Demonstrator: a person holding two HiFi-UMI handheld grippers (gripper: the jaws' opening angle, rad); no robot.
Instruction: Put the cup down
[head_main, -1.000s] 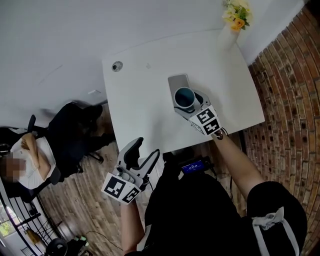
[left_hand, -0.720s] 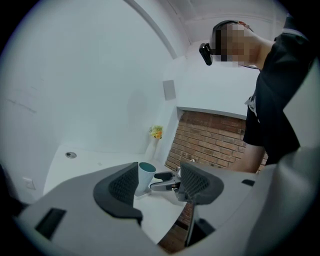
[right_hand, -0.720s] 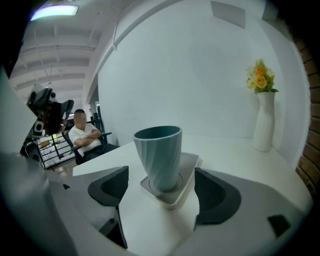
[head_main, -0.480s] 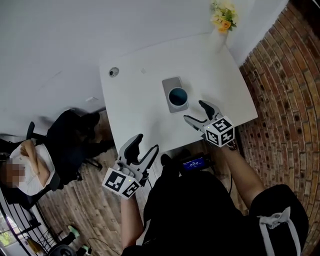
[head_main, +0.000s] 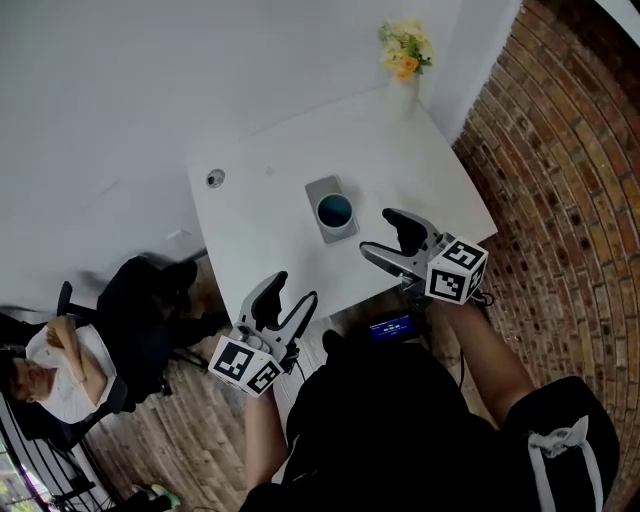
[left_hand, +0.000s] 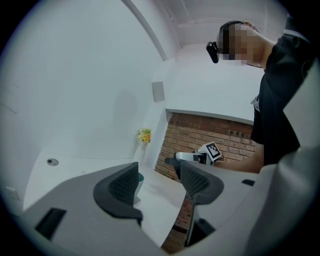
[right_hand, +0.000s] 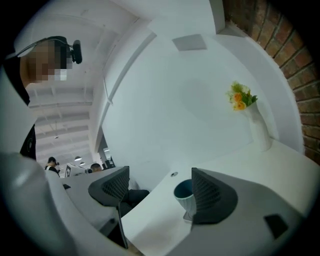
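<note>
Teal cup (head_main: 335, 210) sits on a grey pad (head_main: 324, 186) mid-counter (head_main: 260, 235). Right claw (head_main: 378, 233) is wide open and empty, near it. Left claw (head_main: 293, 290) is open and empty too, at the near edge. Flower vase (head_main: 404, 55) is at the far corner.

White wall (head_main: 100, 80), brick wall (head_main: 560, 150), wood floor (head_main: 190, 425), black chair (head_main: 150, 305)

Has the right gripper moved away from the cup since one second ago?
Yes. The right gripper was around the cup; now it stands open, clear of it, by the near edge of the table.
</note>
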